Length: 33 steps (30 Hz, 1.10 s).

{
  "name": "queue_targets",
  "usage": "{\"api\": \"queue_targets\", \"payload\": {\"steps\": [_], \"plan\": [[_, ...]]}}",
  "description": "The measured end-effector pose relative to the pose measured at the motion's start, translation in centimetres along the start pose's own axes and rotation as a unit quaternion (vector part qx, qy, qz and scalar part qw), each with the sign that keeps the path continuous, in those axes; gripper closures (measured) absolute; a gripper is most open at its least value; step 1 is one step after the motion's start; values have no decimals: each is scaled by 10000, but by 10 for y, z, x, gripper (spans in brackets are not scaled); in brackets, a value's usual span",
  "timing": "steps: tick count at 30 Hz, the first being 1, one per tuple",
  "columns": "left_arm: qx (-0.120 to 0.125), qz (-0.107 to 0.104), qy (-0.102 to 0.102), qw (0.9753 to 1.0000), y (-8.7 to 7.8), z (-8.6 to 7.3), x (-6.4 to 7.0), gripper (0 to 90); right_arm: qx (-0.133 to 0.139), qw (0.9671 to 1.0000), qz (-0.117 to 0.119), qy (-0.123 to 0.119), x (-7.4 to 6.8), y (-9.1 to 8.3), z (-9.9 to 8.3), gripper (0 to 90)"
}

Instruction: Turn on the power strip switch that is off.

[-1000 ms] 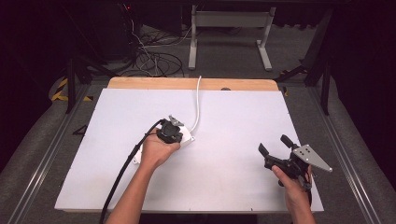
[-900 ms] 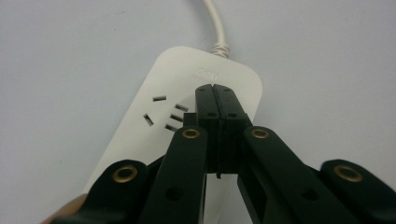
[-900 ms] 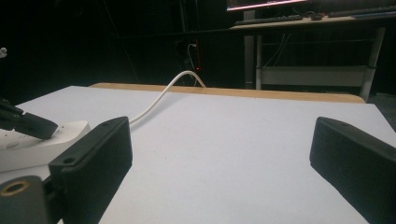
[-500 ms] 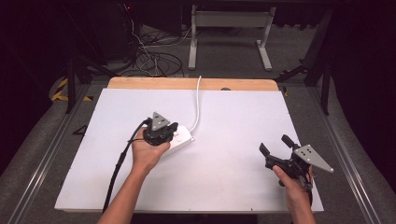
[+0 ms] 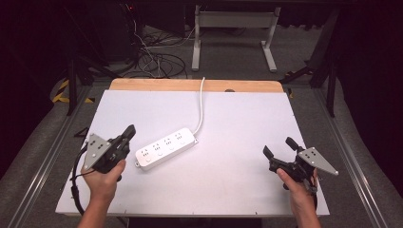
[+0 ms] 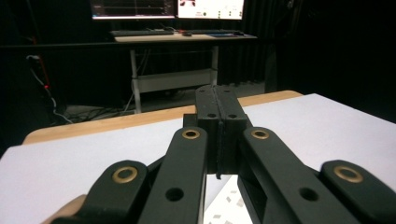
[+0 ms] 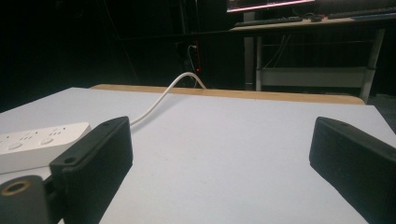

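Observation:
A white power strip (image 5: 165, 147) lies slantwise near the middle of the white table top (image 5: 237, 118), its white cord (image 5: 201, 102) running off over the far edge. My left gripper (image 5: 128, 133) is held just left of the strip, apart from it, jaws pressed together on nothing. In the left gripper view the closed jaw tips (image 6: 219, 112) meet, with a corner of the strip (image 6: 224, 207) below them. My right gripper (image 5: 278, 148) hovers near the front right corner, jaws wide apart and empty. The right gripper view shows the strip (image 7: 39, 142) at the left and its cord (image 7: 161, 100).
A wooden strip (image 5: 195, 85) edges the far side of the table. Beyond it are floor cables (image 5: 152, 59) and a desk frame (image 5: 233, 33). A black cable (image 5: 76, 175) trails from the left gripper off the front left edge.
My left hand has drawn back from the power strip toward the front left, leaving the strip lying uncovered on the table. The right gripper has stayed in place, open.

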<state>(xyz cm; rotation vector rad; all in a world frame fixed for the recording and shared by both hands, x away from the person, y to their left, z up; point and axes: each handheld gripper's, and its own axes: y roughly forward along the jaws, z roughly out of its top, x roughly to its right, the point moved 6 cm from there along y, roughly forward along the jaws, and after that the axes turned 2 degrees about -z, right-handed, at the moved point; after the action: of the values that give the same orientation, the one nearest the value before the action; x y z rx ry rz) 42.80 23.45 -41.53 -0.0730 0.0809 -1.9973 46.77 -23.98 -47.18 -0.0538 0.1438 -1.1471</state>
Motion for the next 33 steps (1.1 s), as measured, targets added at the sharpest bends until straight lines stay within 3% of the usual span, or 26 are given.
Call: {"api": "queue_targets", "payload": {"steps": [2,4,8,16,19,20,21,22,23,24,25,26,29,33], "plan": [[54,71,29,10000,-4,-5,-5,900,-16,10000,6,-4,-1,1,0,67],[221,269,19,9994,-8,-4,-11,899,17,10000,52,-23,-4,2,2,68],[457,474,-6,9978,-17,-1,-16,899,52,9999,115,-61,-7,2,4,70],[461,577,-3,9973,-19,-4,-20,889,43,9999,94,-64,-6,2,3,70],[514,559,23,9971,-17,-5,-20,835,22,9999,70,-68,-5,2,3,70],[557,558,30,9969,-15,-5,-20,778,28,9999,76,-85,-5,2,3,70],[623,651,28,9959,-14,-5,-20,575,18,9999,82,-68,-6,2,3,70],[674,736,13,9950,-11,-4,-21,575,18,9999,82,-68,-6,2,3,70],[674,809,35,9944,-9,-4,-22,454,23,9999,90,-79,-6,2,3,70],[738,932,106,9929,-8,-5,-22,364,29,9999,101,-83,-6,2,3,70],[858,1091,200,9901,-7,-5,-22,188,31,9999,93,-62,-6,1,3,70],[933,1199,258,9881,-6,-5,-23,88,36,9999,76,-67,-5,1,3,70],[1050,1255,243,9862,-4,-6,-23,44,50,10000,70,-51,-4,1,4,70],[908,1196,87,9886,-1,-12,-25,11,51,9999,64,-61,-4,0,4,69]]}}
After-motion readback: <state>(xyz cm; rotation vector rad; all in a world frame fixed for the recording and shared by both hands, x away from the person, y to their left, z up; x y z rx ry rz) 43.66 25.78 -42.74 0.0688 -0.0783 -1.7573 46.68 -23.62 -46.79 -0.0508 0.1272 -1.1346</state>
